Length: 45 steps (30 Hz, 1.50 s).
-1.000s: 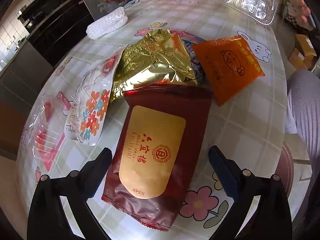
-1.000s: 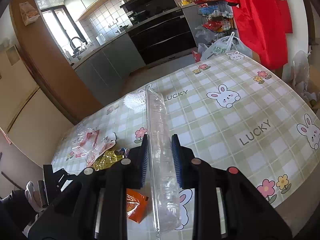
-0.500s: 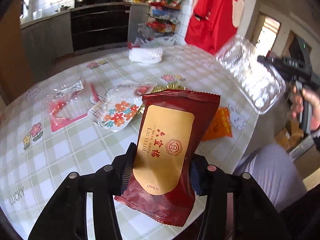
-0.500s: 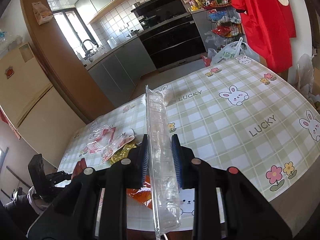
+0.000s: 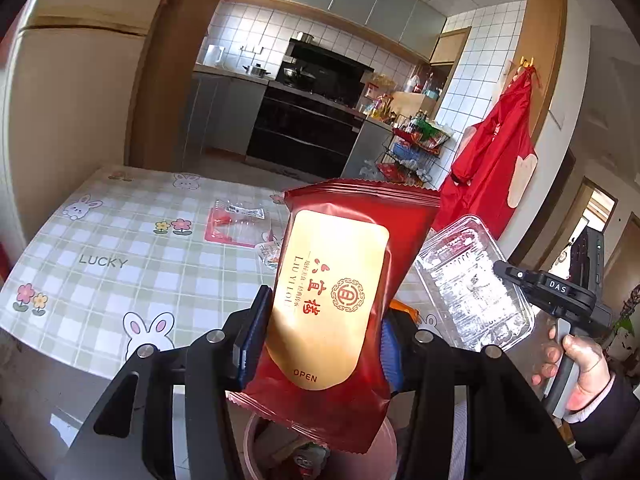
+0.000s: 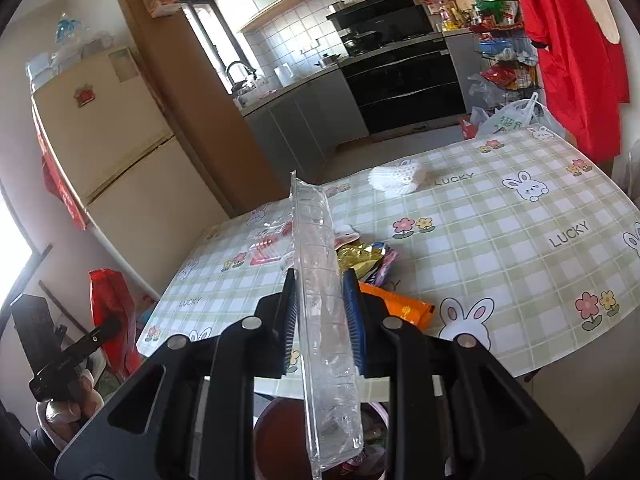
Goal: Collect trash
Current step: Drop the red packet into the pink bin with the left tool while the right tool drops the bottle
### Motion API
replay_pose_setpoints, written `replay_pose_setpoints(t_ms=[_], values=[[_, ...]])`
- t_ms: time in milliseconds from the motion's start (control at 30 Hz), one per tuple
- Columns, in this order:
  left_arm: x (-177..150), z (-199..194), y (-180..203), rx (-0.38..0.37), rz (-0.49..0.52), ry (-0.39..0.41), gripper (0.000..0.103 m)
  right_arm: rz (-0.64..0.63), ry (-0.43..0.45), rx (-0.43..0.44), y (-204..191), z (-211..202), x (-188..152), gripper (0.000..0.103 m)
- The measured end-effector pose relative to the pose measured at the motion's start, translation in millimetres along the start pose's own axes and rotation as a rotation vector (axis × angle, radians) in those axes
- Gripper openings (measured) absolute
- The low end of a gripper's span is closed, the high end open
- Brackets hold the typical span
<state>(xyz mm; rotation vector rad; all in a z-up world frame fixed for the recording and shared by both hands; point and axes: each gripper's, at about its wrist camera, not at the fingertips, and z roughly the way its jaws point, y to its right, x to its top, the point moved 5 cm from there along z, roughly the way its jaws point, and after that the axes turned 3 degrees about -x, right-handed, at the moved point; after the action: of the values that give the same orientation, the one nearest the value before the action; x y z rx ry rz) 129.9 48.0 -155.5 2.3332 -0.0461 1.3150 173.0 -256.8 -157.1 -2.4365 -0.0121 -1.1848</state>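
My left gripper [image 5: 320, 332] is shut on a dark red snack packet with a gold label [image 5: 340, 300], held upright off the table, above a brown trash bin [image 5: 256, 452] that holds some litter. My right gripper [image 6: 322, 312] is shut on a clear plastic clamshell tray [image 6: 320, 292], held edge-on above the same bin [image 6: 276, 436]. The tray also shows in the left wrist view [image 5: 472, 284]. On the table lie an orange packet [image 6: 400, 308], a gold foil wrapper [image 6: 356, 258] and a clear red-printed wrapper [image 5: 236, 224].
The checked tablecloth with rabbits and flowers [image 6: 500, 240] covers the table; its near edge is just beyond the bin. A white foam net [image 6: 396, 178] lies at the far side. A fridge [image 6: 108, 152] stands on the left, kitchen counters behind, a red apron [image 5: 496, 160] on the wall.
My left gripper closed on the red packet, lifted it off the table and drew back over the bin. My right gripper, still holding the clamshell tray, also drew back toward the bin.
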Motion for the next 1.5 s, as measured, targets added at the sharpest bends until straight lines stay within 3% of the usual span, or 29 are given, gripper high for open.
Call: replay_pose_setpoints(t_ms=[200,467,567,1000,1067,1133,1267,1500], values=[[-3.8,-46.9,4.0,0.001,0.010,0.045,0.048,-0.055,-0.015,0.030,-39.6,-12.6,-16.6,0.026],[-9.8,-79.0,-4.2,-0.036,-0.045,0.105,0.048,-0.143,-0.032,0.057,-80.4,-21.9,-24.2,0.026],[-13.6,-76.5,-8.6,-0.066,-0.054,0.101,0.049,-0.167,-0.045,0.068,-89.6,-18.4,-27.3,0.026],[-19.3,-56.7,-10.5,-0.063,-0.067,0.052,0.049,-0.158,-0.158,0.129,-94.7,12.8,-47.8,0.027],[-20.2,-54.1,-9.5,-0.062,-0.062,0.045,0.049,-0.152,-0.180,0.137,-94.0,17.5,-51.6,0.031],[-20.5,-52.8,-7.8,-0.063,-0.054,0.042,0.049,-0.151,-0.186,0.142,-93.6,19.0,-53.3,0.042],[-20.9,-51.1,-4.2,-0.070,-0.050,0.036,0.049,-0.160,-0.177,0.150,-94.7,17.1,-51.1,0.049],[-21.4,-48.8,-2.2,-0.084,-0.042,0.027,0.049,-0.123,-0.090,0.069,-81.3,3.1,-32.8,0.094]])
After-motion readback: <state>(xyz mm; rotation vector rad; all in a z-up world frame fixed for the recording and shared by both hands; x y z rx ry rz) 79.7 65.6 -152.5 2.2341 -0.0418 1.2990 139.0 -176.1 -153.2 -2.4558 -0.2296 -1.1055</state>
